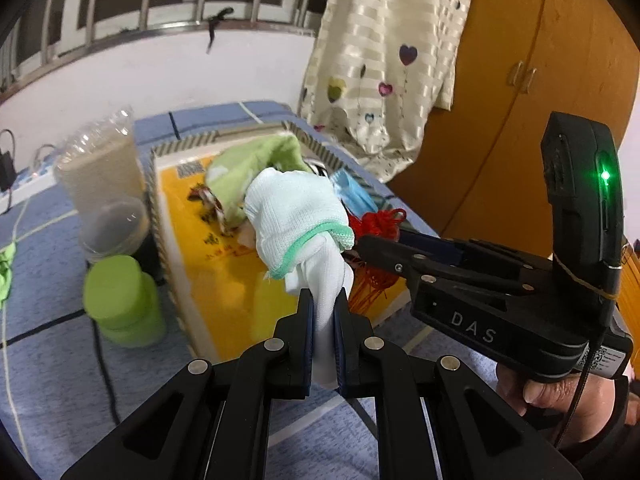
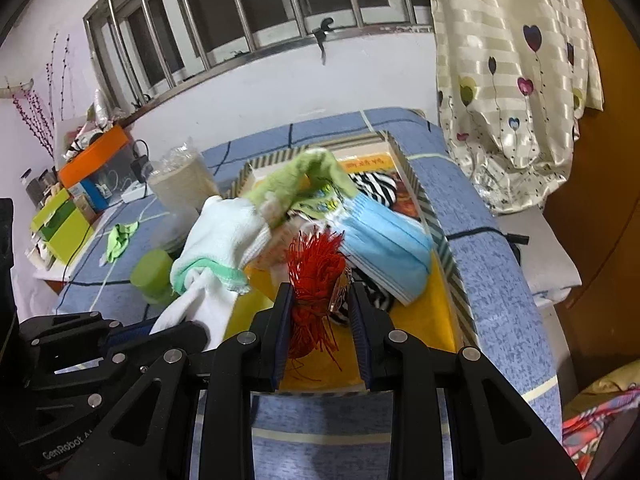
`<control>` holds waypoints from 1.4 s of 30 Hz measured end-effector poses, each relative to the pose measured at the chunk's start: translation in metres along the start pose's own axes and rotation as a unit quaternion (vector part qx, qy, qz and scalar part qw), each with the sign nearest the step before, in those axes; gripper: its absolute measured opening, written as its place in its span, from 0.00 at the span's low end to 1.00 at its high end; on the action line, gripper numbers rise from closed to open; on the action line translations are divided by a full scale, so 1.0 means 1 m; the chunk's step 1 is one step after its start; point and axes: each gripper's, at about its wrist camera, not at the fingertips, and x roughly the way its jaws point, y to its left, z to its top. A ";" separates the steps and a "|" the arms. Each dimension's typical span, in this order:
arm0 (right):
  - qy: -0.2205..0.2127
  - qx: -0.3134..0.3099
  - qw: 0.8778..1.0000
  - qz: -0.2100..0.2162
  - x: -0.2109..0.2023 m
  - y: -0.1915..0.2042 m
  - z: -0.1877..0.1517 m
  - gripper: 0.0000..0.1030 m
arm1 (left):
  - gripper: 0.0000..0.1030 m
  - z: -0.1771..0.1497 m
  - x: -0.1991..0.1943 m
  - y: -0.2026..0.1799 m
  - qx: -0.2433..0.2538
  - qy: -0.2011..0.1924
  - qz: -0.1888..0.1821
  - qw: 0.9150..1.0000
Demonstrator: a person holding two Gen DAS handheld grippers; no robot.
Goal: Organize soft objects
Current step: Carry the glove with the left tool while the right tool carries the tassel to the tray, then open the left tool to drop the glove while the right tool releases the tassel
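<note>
One blue mask, right view only.

Inside my striped tray I count one blue face mask, one green cloth and one zebra-striped piece. Left of the tray stand one green jar and one stack of clear cups.

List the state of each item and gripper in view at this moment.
Left gripper: shut on the white sock.
White sock: rolled, hanging from the jaws above the tray.
Right gripper: shut on the red tassel.
Red tassel: bunched between the jaws.
Blue mask: lying in the tray.
Tray: partly filled.
</note>
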 end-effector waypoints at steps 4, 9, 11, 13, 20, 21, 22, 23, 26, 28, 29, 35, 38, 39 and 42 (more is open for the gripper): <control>0.019 0.002 1.000 -0.002 0.010 -0.006 -0.005 0.28 | 0.09 -0.002 0.018 0.000 -0.004 0.022 -0.003 1.000; 0.033 0.005 0.999 -0.003 0.021 -0.012 -0.006 0.28 | 0.09 -0.003 0.035 0.005 -0.010 0.038 0.000 0.999; 0.036 0.004 0.999 -0.002 0.026 -0.014 -0.005 0.28 | 0.09 -0.001 0.039 0.007 -0.012 0.038 0.001 0.999; 0.038 0.003 0.999 -0.002 0.031 -0.015 -0.003 0.28 | 0.09 0.004 0.043 0.009 -0.012 0.036 0.003 0.999; 0.038 -0.006 0.999 -0.002 0.044 -0.015 0.008 0.29 | 0.09 0.021 0.056 0.014 -0.016 0.029 0.011 0.999; 0.037 -0.007 0.999 -0.002 0.044 -0.015 0.009 0.29 | 0.12 0.021 0.056 0.015 -0.017 0.028 0.011 0.999; 0.036 -0.007 0.999 -0.001 0.044 -0.014 0.009 0.29 | 0.14 0.022 0.056 0.015 -0.018 0.028 0.012 0.999; 0.034 -0.008 0.999 0.000 0.043 -0.014 0.009 0.31 | 0.16 0.023 0.056 0.015 -0.018 0.028 0.011 0.999; 0.024 -0.008 1.000 -0.007 0.037 -0.014 0.009 0.41 | 0.20 0.022 0.055 0.014 -0.016 0.027 0.017 0.999; 0.017 -0.004 1.000 -0.010 0.032 -0.017 0.009 0.44 | 0.25 0.021 0.053 0.013 -0.016 0.024 0.024 0.999; 0.015 -0.002 1.000 -0.010 0.029 -0.017 0.009 0.45 | 0.27 0.021 0.051 0.012 -0.016 0.022 0.027 0.999; 0.004 -0.004 1.000 -0.013 0.014 -0.014 0.009 0.45 | 0.27 0.019 0.040 0.009 -0.016 0.014 0.037 0.999; 0.000 -0.006 1.000 -0.014 0.008 -0.012 0.009 0.45 | 0.27 0.017 0.033 0.007 -0.015 0.009 0.041 0.999; -0.001 -0.007 1.000 -0.015 0.006 -0.011 0.009 0.45 | 0.27 0.017 0.030 0.007 -0.014 0.008 0.042 0.999; -0.005 -0.010 1.000 -0.016 0.001 -0.007 0.008 0.45 | 0.27 0.016 0.023 0.006 -0.014 0.002 0.047 0.999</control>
